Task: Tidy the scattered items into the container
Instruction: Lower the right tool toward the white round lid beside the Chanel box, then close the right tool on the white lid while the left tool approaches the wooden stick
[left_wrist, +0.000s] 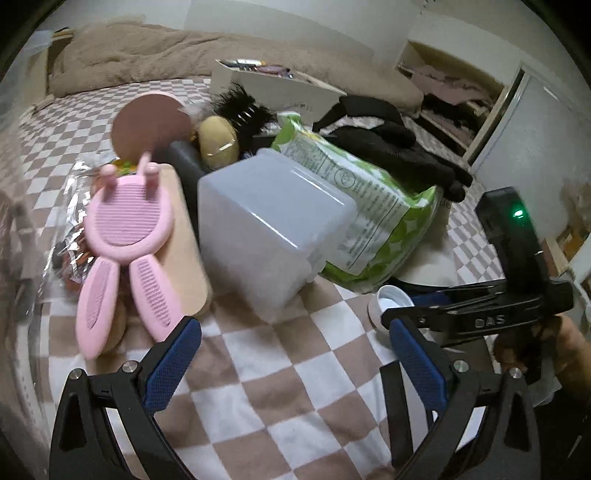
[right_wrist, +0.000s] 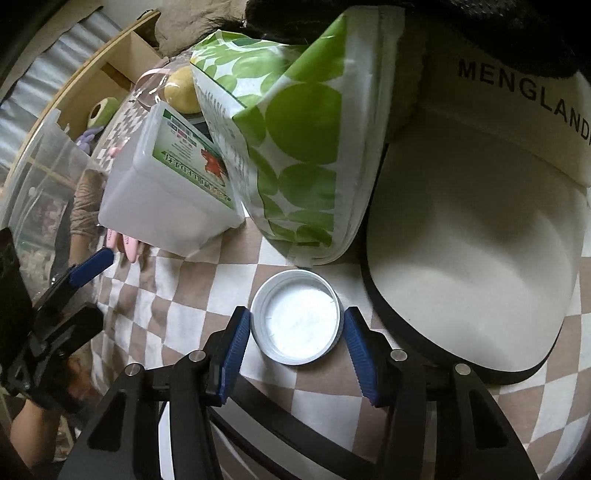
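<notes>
White lid (right_wrist: 296, 318) | between right gripper (right_wrist: 296, 325) jaws | both pads touching

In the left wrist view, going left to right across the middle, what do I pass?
Pink bunny brush → translucent plastic jug → green snack bag → right gripper, its fingers around a white cap.

Bedroom: checkered bedsheet (left_wrist: 295, 387), rumpled blanket (left_wrist: 166, 51), closet (left_wrist: 454, 96).
</notes>
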